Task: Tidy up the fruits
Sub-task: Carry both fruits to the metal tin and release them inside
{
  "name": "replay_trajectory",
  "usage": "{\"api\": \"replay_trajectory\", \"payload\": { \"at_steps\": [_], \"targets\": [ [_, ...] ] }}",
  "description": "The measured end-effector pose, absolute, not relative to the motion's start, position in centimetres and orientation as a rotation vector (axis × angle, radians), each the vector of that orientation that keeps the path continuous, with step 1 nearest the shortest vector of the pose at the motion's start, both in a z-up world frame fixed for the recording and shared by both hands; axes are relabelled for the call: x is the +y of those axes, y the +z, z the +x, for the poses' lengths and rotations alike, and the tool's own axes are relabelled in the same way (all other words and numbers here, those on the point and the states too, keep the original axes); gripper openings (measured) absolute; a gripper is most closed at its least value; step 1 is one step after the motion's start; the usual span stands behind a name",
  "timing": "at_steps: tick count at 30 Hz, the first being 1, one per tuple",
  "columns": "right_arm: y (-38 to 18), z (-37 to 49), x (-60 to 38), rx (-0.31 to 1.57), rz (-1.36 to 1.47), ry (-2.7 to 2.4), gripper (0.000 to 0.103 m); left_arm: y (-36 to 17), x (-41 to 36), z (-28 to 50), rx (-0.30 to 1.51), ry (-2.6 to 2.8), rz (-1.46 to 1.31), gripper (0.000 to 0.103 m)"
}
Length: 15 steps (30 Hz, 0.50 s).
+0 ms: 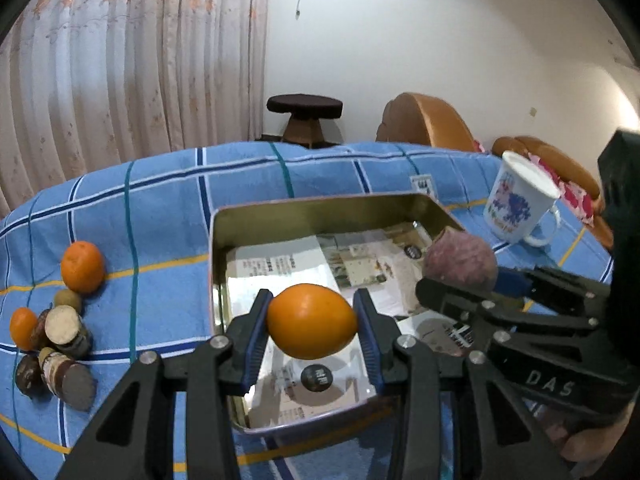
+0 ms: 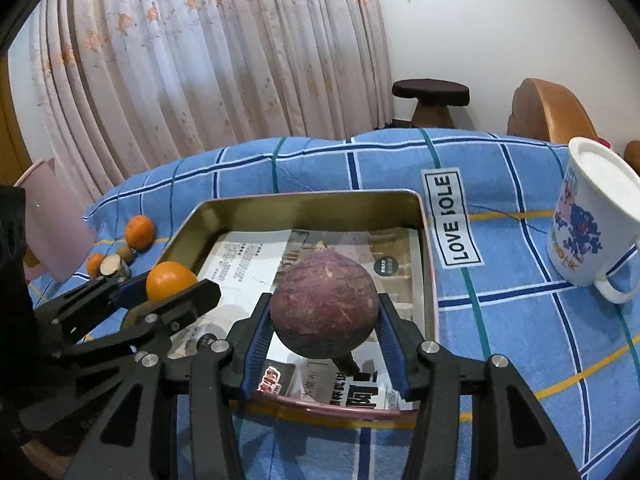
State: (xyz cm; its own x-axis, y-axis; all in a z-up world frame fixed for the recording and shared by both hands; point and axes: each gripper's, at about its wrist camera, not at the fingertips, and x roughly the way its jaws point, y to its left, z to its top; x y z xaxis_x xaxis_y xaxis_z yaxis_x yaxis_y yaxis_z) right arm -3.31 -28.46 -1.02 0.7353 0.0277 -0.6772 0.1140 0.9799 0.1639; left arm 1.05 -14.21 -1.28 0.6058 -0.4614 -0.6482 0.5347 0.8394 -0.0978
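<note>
Fruit hangs in both claws directly over the open tin, and that above-and-inside relation is what the coming release turns on. The left gripper [image 1: 312,322] is clamped on an orange [image 1: 311,321], its blue pads pressing the fruit's two ends so that the long axis runs left to right across the lower centre of the left wrist view. Below it lies the metal tin [image 1: 280,212], gold-walled and rectangular, its floor lined with printed paper [image 1: 276,268]; no fruit rests in it yet.

The right gripper [image 2: 325,322] is clamped on a round purple fruit [image 2: 325,304], dull and mottled, perhaps a passion fruit, held at lower centre of the right wrist view, over the near half of the tin. The two claws sit side by side and close, the purple fruit toward the tin's right wall and the orange toward its left; both look about equally near the lining, so either could let go first, judging by these views.

More produce waits on the blue plaid cloth [image 1: 160,208] at the left edge of the left wrist view: a mandarin [image 1: 82,266], a smaller mandarin [image 1: 22,328], and some cut brown stubs [image 1: 64,326]. A white printed mug [image 2: 592,236] stands at the right, well apart from the tin.
</note>
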Motion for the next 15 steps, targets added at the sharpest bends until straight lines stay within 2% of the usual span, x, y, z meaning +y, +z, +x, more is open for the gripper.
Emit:
{"api": "replay_trajectory", "payload": {
  "at_steps": [8, 11, 13, 15],
  "targets": [
    [-1.0, -3.3, -28.1, 0.738, 0.184, -0.082, 0.053, -1.3, -14.2, 1.1, 0.720, -0.569, 0.113, 0.043],
    [-0.7, -3.6, -28.4, 0.719, 0.207, -0.089, 0.060, -1.3, -14.3, 1.0, 0.717, -0.559, 0.112, 0.044],
    [-0.5, -3.9, -28.8, 0.700, 0.234, -0.088, 0.062, -1.3, -14.4, 0.9, 0.711, -0.546, 0.126, 0.049],
    [-0.1, -4.2, -29.2, 0.668, 0.271, -0.079, 0.068, -0.9, -14.2, 0.4, 0.691, -0.547, 0.125, 0.065]
  ]
}}
